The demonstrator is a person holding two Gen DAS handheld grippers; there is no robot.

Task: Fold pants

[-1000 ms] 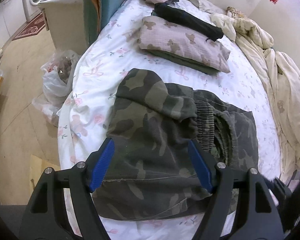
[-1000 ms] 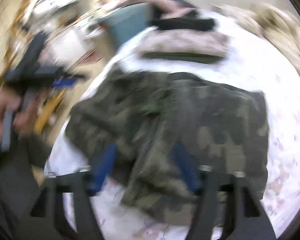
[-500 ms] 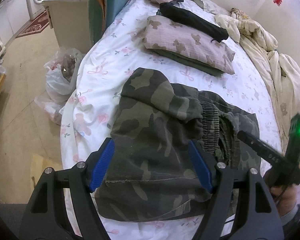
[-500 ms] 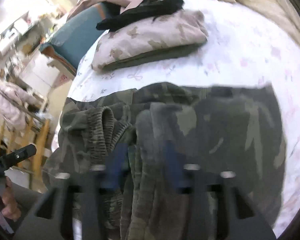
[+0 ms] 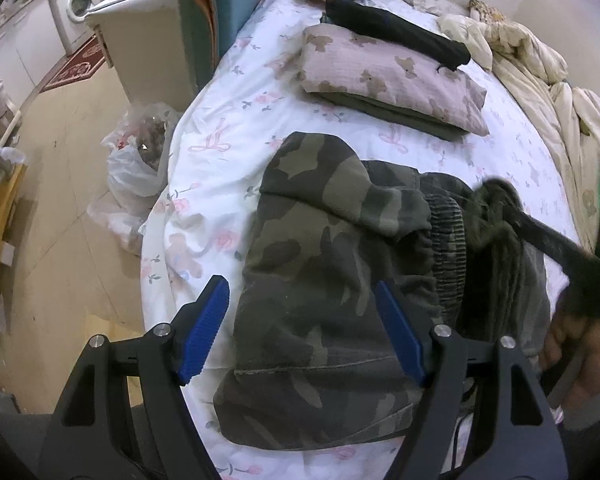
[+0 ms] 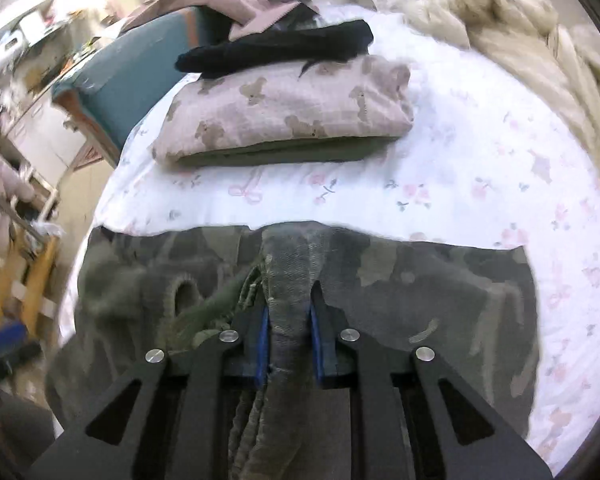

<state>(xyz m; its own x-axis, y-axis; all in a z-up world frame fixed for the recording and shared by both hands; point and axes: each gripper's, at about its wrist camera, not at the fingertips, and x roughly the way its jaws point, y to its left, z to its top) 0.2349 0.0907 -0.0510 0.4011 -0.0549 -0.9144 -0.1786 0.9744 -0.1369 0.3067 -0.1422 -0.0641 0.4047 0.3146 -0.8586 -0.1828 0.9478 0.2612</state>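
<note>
**A:** How far along are you with the camouflage pants [image 5: 332, 280]?

**B:** Partway, by the look of it. They lie on the flowered bedsheet [image 5: 236, 92], on your side of the folded bear-print stack [image 5: 392, 76], already doubled over themselves into a thick bundle with the ribbed waistband [image 5: 446, 256] showing in the middle.

**A:** What are your hands doing?

**B:** Your right gripper [image 6: 288, 344] has just been closing, and its blue pads now pinch a bunched ridge of the fabric on the side of the bundle nearest the stack. Your left gripper [image 5: 304, 332] hangs over the near end with its jaws wide apart, fabric beneath them but nothing clamped.

**A:** So what is left?

**B:** I judge one more fold: carry the pinched edge over the bundle, flatten the lumpy layers, and perhaps set the pants with the stack.
</note>
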